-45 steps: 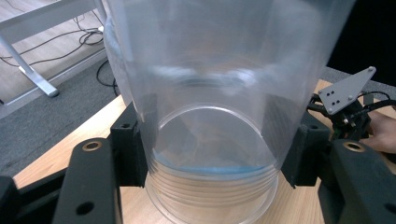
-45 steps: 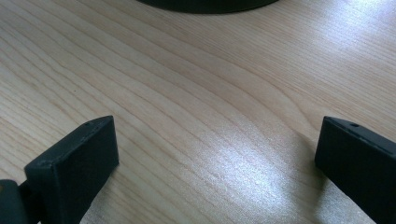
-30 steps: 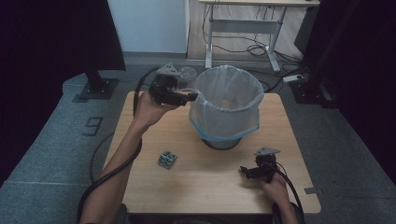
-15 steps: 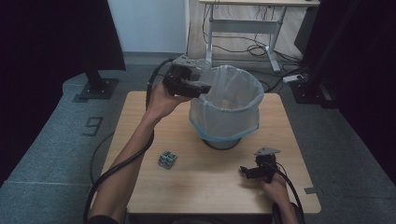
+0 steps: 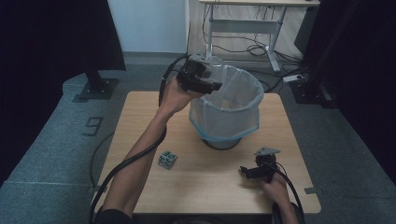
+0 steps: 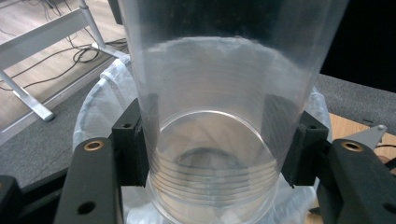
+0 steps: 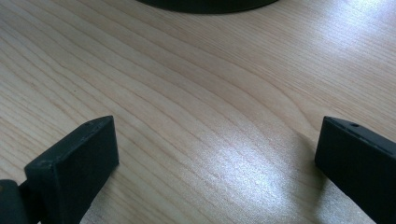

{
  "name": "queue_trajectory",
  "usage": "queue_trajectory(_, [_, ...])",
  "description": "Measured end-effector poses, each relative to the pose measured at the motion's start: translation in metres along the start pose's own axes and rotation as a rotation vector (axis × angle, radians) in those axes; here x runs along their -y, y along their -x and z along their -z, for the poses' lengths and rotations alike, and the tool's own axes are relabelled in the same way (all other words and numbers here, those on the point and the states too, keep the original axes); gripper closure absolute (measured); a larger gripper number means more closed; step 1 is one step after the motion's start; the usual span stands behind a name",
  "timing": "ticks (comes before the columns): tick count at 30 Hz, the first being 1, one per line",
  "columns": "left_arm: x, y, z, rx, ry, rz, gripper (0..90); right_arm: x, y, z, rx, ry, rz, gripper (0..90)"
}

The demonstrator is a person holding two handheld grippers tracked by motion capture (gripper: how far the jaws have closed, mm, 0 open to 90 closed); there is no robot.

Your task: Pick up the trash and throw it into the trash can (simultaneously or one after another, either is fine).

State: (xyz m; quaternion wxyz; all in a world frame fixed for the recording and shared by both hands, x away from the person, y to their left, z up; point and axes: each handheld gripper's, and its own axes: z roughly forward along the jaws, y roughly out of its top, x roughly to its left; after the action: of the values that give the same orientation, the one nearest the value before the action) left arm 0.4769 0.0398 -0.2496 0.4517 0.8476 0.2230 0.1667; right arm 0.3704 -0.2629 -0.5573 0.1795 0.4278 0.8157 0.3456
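Note:
My left gripper (image 5: 215, 86) is raised at the near-left rim of the bin (image 5: 229, 112) and is shut on a clear plastic cup (image 6: 224, 93). In the left gripper view both pads (image 6: 135, 144) press the cup's ribbed lower wall, and the cup points out over the bin's white liner (image 6: 93, 107). My right gripper (image 5: 243, 171) rests low on the wooden table (image 5: 140, 121) at the front right. Its jaws stand wide apart in the right gripper view, with bare wood (image 7: 217, 158) between them.
A small green blister pack (image 5: 167, 159) lies on the table left of centre, in front of the bin. The bin's dark base (image 7: 205, 3) stands just beyond my right gripper. A cable trails from the left forearm off the table's front-left edge.
My left gripper has carried the cup to the right and slightly up, from left of the bin to over its rim. The right gripper has stayed put.

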Motion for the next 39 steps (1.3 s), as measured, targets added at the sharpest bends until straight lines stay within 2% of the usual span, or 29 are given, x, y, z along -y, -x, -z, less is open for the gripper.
queue_trajectory(2, [-0.002, 0.000, -0.010, 0.002, -0.006, 0.005, 37.6, 0.000, 0.000, 0.000, 0.000, 0.000, 0.000, 0.0])
queue_trajectory(12, [-0.002, 0.000, -0.037, 0.003, -0.059, 0.001, 36.6, 0.000, 0.000, 0.000, 0.000, 0.000, 0.000, 0.0])
queue_trajectory(14, [0.000, 0.000, -0.046, 0.002, -0.078, 0.001, 36.2, 0.000, 0.000, 0.000, 0.000, 0.000, 0.000, 0.0])
queue_trajectory(21, [0.006, -0.001, -0.061, -0.009, -0.144, 0.001, 32.7, 0.000, 0.000, 0.000, 0.000, 0.000, 0.000, 0.0])
queue_trajectory(24, [0.008, -0.003, -0.064, -0.013, -0.165, 0.011, 28.0, 0.000, 0.000, 0.000, 0.000, 0.000, 0.000, 0.0])
queue_trajectory(28, [0.009, -0.004, -0.067, -0.033, -0.178, 0.031, 13.7, 0.000, 0.000, 0.000, 0.000, 0.000, 0.000, 0.0])
queue_trajectory(31, [0.008, -0.003, -0.067, -0.046, -0.182, 0.024, 8.8, 0.000, 0.000, 0.000, 0.000, 0.000, 0.000, 0.0])
queue_trajectory(39, [0.006, -0.002, -0.054, -0.038, -0.154, 0.020, 5.5, 0.000, 0.000, 0.000, -0.001, 0.000, 0.000, 0.0])
